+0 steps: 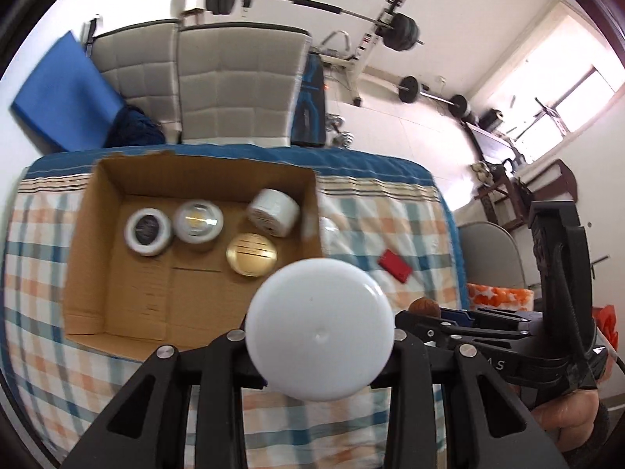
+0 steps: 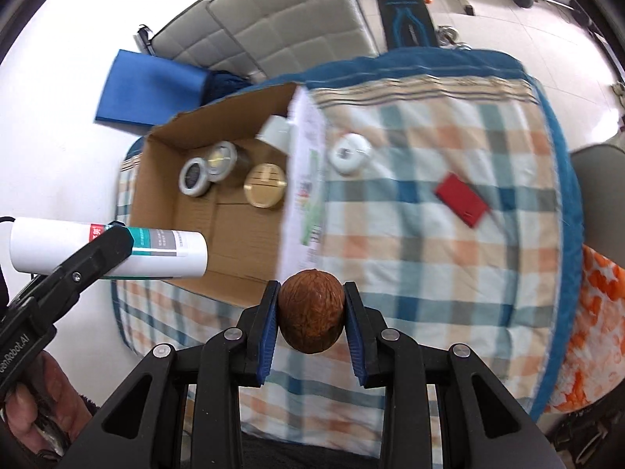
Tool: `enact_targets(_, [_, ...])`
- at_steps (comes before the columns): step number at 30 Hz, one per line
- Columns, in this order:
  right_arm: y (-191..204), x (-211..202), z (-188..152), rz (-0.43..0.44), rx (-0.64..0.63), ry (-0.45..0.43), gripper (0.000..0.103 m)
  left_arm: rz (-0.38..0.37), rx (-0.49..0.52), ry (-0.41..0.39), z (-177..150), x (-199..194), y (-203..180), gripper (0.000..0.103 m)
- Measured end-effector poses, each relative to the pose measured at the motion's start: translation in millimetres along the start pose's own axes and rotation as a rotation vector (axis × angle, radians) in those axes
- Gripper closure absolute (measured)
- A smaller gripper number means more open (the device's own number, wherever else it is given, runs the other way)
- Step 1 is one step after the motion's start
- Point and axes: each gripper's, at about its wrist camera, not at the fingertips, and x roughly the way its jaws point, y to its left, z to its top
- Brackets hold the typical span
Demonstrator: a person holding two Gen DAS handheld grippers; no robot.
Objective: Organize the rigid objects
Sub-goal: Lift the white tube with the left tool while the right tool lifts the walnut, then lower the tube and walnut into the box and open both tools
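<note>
My left gripper [image 1: 320, 336] is shut on a white cylindrical bottle [image 1: 319, 328], seen end-on, held above the near right corner of an open cardboard box [image 1: 90, 234]. From the right wrist view the same bottle [image 2: 109, 250] lies sideways in the left gripper [image 2: 113, 240] over the box's near left edge. My right gripper [image 2: 311, 312] is shut on a brown walnut [image 2: 311, 310], held above the checked cloth just right of the box [image 2: 164, 179]. The box holds a gold round tin [image 1: 252, 254], two white round jars [image 1: 148, 231] and a white roll [image 1: 273, 211].
On the checked tablecloth [image 2: 429, 234] right of the box lie a white round case [image 2: 349, 153] and a red flat card box [image 2: 463, 199]. Grey padded chairs [image 1: 234, 86], a blue mat [image 1: 62, 90] and a barbell rack [image 1: 375, 39] stand behind the table.
</note>
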Motion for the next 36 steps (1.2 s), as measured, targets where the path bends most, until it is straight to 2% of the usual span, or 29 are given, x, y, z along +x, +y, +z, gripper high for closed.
enact_targets(3, [39,24,12,-0.004,-0.028,0.002,0.07,0.047,-0.024,0.022,0,1,41,0.073])
enact_targets(6, [69,64,22,-0.024,-0.033,0.028,0.07,0.092,-0.051,0.106,-4,24,85,0.073])
enact_targets(10, [88,119,30,-0.042,-0.014,0.096,0.07,0.132,-0.087,0.223,-7,66,134,0.073])
enact_targets(15, [96,175,38,-0.082,0.003,0.187,0.07,0.123,-0.13,0.361,-11,122,175,0.073])
enact_targets(20, [97,208,50,-0.12,0.016,0.224,0.07,0.101,-0.167,0.373,-8,151,189,0.073])
enact_targets(26, [95,223,66,-0.149,0.045,0.218,0.07,0.06,-0.2,0.371,-1,171,194,0.073])
enact_targets(31, [94,230,75,-0.117,0.043,0.21,0.069,0.038,-0.178,0.403,-9,189,196,0.073])
enact_targets(36, [93,239,81,-0.1,0.04,0.209,0.069,0.057,-0.141,0.43,-25,199,194,0.073])
